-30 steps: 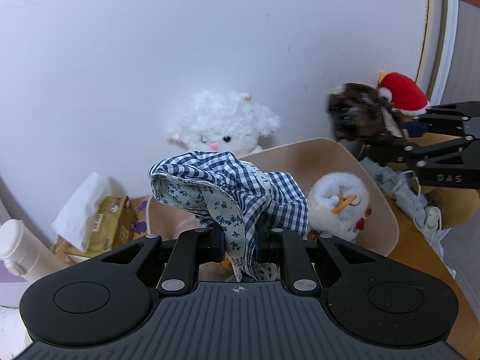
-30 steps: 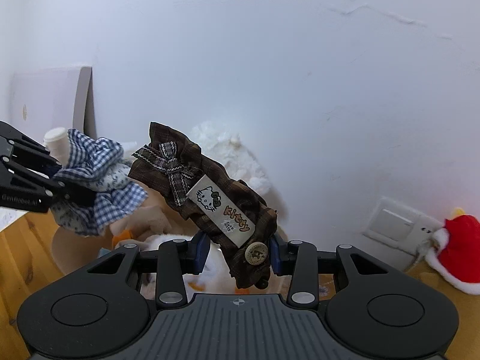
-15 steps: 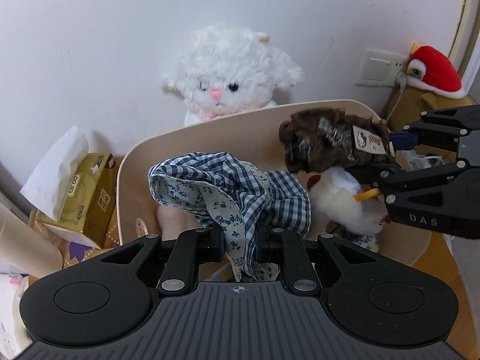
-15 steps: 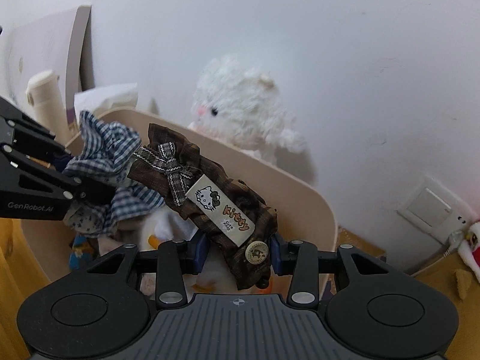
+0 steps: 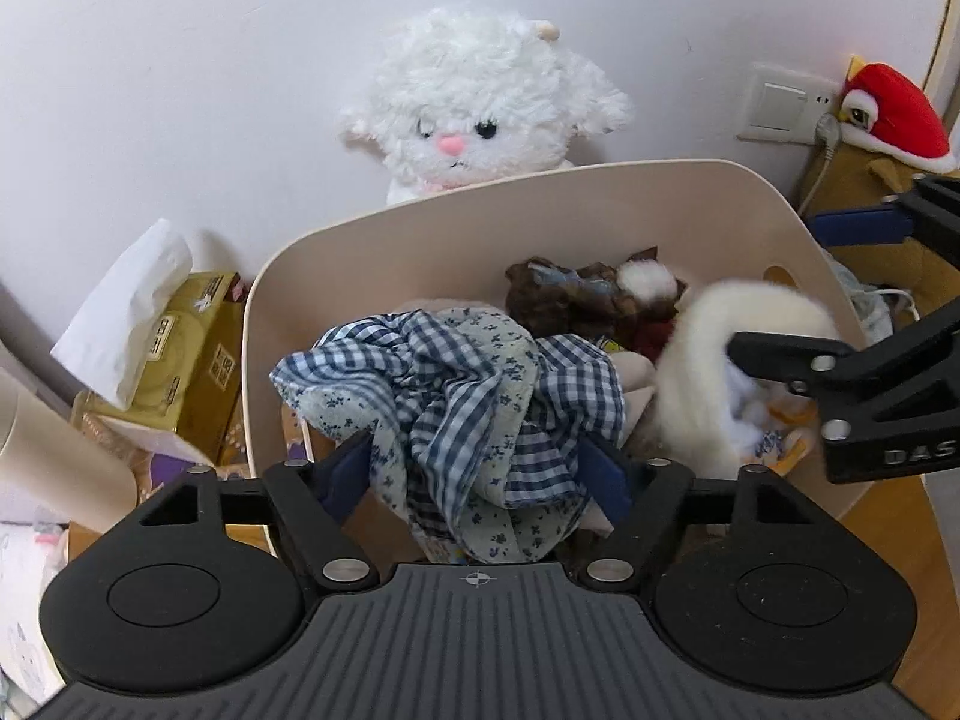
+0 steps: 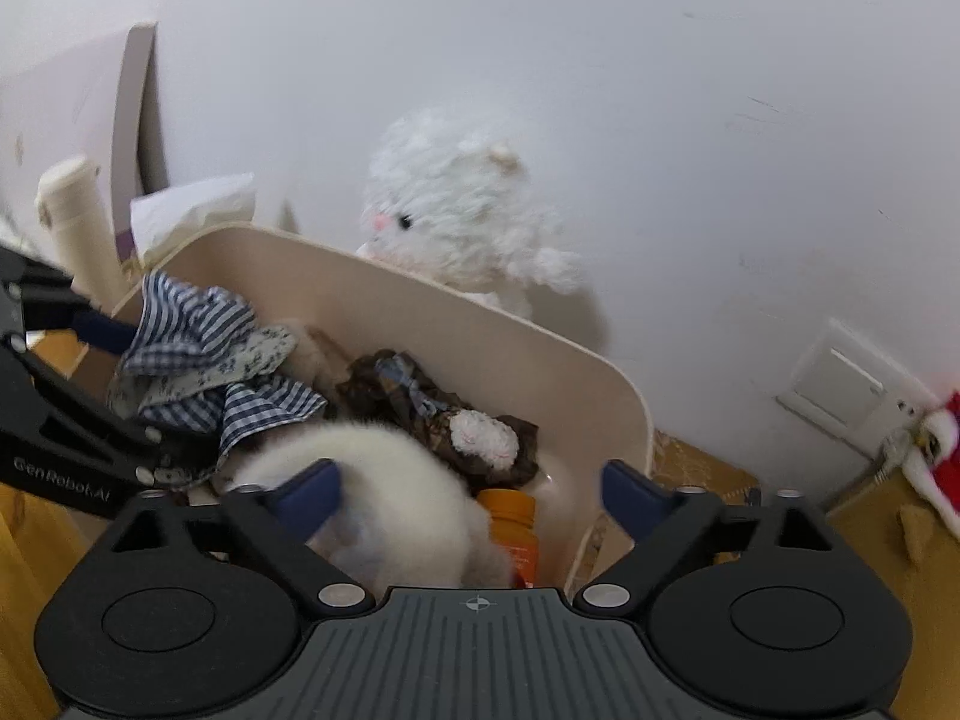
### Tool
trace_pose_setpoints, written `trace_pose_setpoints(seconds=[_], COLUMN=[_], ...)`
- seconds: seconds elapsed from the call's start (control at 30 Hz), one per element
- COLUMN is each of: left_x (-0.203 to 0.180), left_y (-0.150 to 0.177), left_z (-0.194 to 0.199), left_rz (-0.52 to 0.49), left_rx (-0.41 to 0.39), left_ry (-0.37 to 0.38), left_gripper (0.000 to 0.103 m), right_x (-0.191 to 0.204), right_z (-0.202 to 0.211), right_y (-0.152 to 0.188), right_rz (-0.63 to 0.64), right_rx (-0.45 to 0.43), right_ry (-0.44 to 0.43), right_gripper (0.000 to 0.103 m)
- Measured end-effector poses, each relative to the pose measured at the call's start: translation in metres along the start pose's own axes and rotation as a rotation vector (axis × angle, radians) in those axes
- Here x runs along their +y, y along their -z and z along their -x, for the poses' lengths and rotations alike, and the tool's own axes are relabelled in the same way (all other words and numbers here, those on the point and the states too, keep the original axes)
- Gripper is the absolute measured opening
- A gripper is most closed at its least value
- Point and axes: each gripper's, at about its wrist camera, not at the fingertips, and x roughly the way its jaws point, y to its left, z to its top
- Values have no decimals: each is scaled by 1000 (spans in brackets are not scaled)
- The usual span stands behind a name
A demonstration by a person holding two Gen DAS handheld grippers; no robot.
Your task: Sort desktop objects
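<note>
Both your claws sit over the beige bin. Your left claw is opening: the blue checked cloth bunches between its blue pads, which stand clear of it on either side, over the bin's left half. Your right claw is opening too, its pads wide apart; the brown plaid cloth lies loose inside the bin beyond it, beside a white plush and an orange bottle. A fluffy white lamb sits behind the bin against the wall. A tissue box stands left of the bin.
</note>
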Motion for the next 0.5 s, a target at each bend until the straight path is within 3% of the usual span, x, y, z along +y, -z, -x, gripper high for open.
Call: trace_pose_setpoints(seconds=[0.5], left_x=[-12], left_y=[10], left_z=[33], left_rz=[21], left_rx=[-23], left_ry=[-21], left_gripper=[80], right_x=[-5], right_z=[41], right_y=[12], right_rz=[-120], right_rx=[5], right_ry=[13], right_gripper=[103])
